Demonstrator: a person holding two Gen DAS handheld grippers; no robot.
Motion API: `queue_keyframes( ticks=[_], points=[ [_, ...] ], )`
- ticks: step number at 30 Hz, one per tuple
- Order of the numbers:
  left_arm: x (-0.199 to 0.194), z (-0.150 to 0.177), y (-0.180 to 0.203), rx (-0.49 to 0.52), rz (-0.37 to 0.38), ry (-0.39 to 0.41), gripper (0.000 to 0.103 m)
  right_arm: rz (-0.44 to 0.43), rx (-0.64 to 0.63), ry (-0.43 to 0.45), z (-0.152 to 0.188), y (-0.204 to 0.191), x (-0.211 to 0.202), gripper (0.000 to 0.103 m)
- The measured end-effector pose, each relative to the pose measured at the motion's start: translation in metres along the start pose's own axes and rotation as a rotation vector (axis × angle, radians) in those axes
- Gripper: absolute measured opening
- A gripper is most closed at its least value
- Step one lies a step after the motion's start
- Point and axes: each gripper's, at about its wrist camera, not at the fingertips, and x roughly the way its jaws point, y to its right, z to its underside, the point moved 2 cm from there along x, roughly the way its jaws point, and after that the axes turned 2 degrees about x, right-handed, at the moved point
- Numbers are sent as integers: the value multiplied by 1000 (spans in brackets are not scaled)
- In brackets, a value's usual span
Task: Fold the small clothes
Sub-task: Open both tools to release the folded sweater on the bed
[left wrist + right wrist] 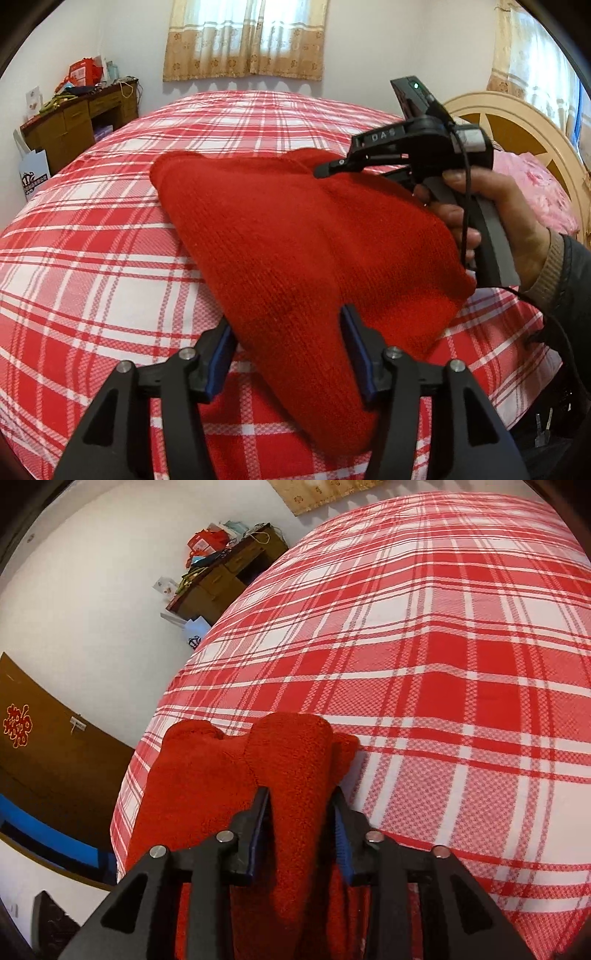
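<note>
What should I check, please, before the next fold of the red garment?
1. Left tool around the red knit garment: ok, cloth between its fingers; grip cannot tell.
2. Right tool holds cloth: ok, a bunched fold fills it.
3. Garment lies flat: not ok, bunched at the right tool.
4. Space on the plaid bedspread: ok.
5. Right hand keeps the handle: ok.
</note>
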Motion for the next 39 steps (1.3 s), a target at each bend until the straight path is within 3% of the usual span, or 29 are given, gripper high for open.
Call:
queue_keyframes(
  ticks=[3,7,9,11,13,15,18,22,27,33,39],
  points=[
    [-16,-5,0,33,-28,17,61,33,-26,91,0,-4,-32,39],
    [-47,-21,-5,42,-81,122,88,-97,-44,190,15,-28,-82,53],
    [-50,-31,-9,26,-109,167,92,-176,-92,183,31,-49,-91,57],
    [-38,-39,-20,6,-160,180,93,-234,-152,112,50,-66,-83,57],
    [-22,-41,-33,-20,-223,164,93,-191,-155,43,65,-66,-66,57],
    [4,-38,-48,-54,-289,79,93,-112,-122,10,77,-49,-47,57],
    [19,-27,-53,-69,-280,35,94,-163,-101,53,81,-38,-51,57],
    [11,-19,-55,-102,-256,42,95,-117,-53,108,88,-40,-81,57],
    [-28,-19,-36,-77,-244,101,102,163,-143,355,112,-67,-139,70],
    [-46,-36,-15,-39,-207,168,103,206,-224,438,121,-93,-172,70],
    [-63,-41,-7,-19,-189,220,103,206,-233,451,129,-97,-185,70]
  ],
)
